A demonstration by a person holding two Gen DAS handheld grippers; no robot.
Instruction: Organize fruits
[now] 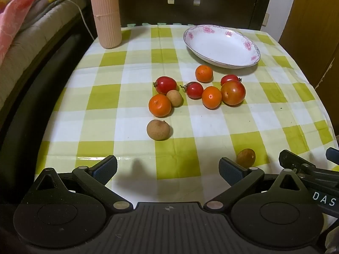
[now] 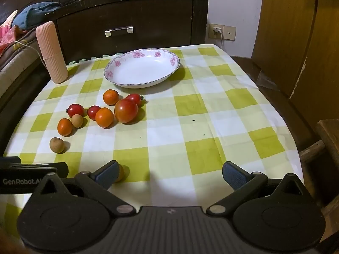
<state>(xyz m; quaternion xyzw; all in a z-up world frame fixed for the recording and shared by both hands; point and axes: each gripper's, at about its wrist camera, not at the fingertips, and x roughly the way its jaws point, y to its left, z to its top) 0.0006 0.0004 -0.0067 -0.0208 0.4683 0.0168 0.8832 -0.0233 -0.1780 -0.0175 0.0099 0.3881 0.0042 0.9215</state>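
Several small fruits lie loose on the green-checked tablecloth (image 1: 131, 97): oranges (image 1: 159, 105) (image 2: 104, 117), red tomatoes (image 1: 233, 92) (image 2: 126, 110) and brown longans (image 1: 158, 130) (image 2: 56, 145). A white plate with pink flowers (image 1: 222, 46) (image 2: 142, 69) stands empty behind them. My left gripper (image 1: 167, 169) hovers open over the near edge, with nothing between its fingers; one longan (image 1: 246, 158) lies just past its right finger. My right gripper (image 2: 169, 174) is open too and holds nothing; that same longan (image 2: 120, 172) peeks out behind its left finger.
A tall ribbed pink container (image 1: 105, 12) (image 2: 52, 53) stands at the table's back left corner. A dark wooden drawer unit (image 2: 131, 25) is behind the table. Bedding (image 1: 25, 17) lies to the left, a wooden cabinet (image 2: 300, 42) to the right.
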